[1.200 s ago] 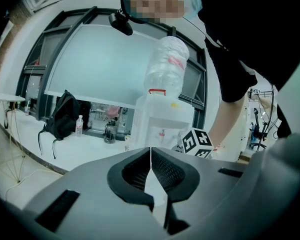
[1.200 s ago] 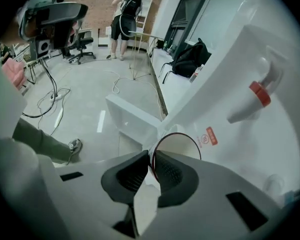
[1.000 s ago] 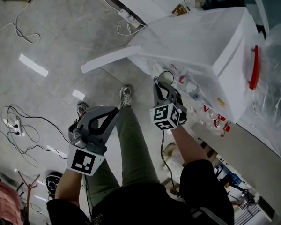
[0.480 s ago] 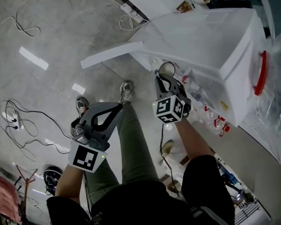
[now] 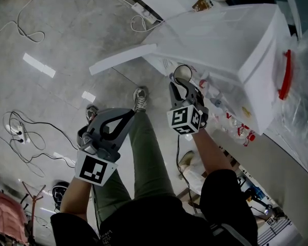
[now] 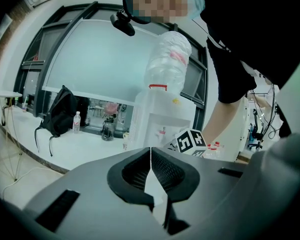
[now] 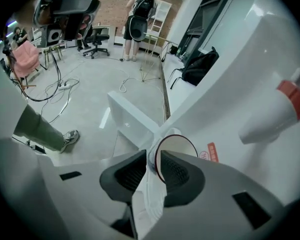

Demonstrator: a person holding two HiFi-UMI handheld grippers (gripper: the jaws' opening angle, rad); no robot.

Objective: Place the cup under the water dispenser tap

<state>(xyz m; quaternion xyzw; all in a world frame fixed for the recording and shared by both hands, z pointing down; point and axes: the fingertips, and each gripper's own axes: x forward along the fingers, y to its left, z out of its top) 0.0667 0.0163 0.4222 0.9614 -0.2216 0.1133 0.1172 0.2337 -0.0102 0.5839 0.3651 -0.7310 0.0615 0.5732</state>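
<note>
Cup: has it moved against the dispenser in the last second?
No: the cup holds its place against the dispenser front, near where the white flap joins.

Pale, glossy floor (image 5: 56,29) with bright light reflections, crossed by loose cables (image 5: 18,131) and a white power strip (image 5: 143,13). A large window (image 6: 90,59) rises above a white ledge (image 6: 55,145). A brick wall (image 7: 115,4) stands behind black office chairs (image 7: 97,36).

White dispenser (image 5: 220,40) w/ red-tipped tap (image 7: 291,97); clear cup (image 7: 182,146), dark rim; grey floor (image 5: 56,35).
</note>
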